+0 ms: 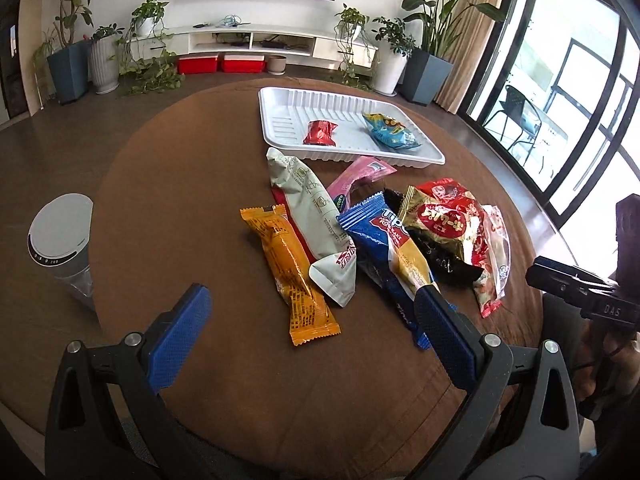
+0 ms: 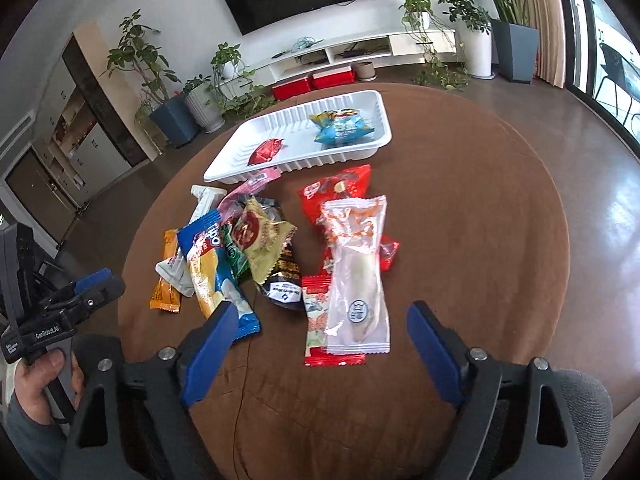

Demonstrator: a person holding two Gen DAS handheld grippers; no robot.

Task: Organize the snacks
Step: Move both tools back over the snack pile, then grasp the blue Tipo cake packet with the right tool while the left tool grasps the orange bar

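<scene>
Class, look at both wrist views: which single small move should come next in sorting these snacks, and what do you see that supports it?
Probably lower the right tongs onto the clear packet. It lies topmost and nearest, lined up between the open, empty jaws. The white tray beyond holds only a red packet and a blue packet, so there is room.
</scene>
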